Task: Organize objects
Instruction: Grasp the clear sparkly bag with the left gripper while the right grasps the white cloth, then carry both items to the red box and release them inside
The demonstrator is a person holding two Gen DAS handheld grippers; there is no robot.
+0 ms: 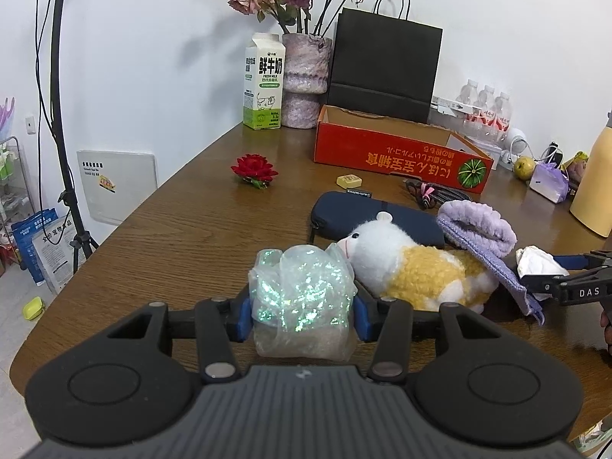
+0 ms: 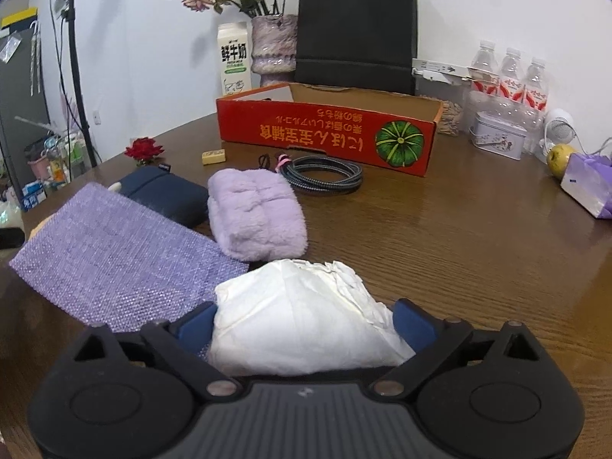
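Near tabletop edge — left tool (image 1: pixel 302 315) clamped on iridescent cellophane bundle (image 1: pixel 300 290), right tool (image 2: pixel 306 331) spread wide around crumpled white tissue (image 2: pixel 306 325), not visibly pinching — squeeze firmly before carrying to red carton (image 2: pixel 329 130).

Against the wall: milk carton (image 1: pixel 264 82), vase of dried roses (image 1: pixel 305 80), black paper bag (image 1: pixel 383 65), water bottles (image 2: pixel 510 76)

Lived-in home room: wooden table (image 1: pixel 183 229) against white wall, milk carton (image 1: pixel 264 82) and vase (image 1: pixel 306 80) of dried roses at twelve o'clock, water bottles (image 2: pixel 508 72) at two.
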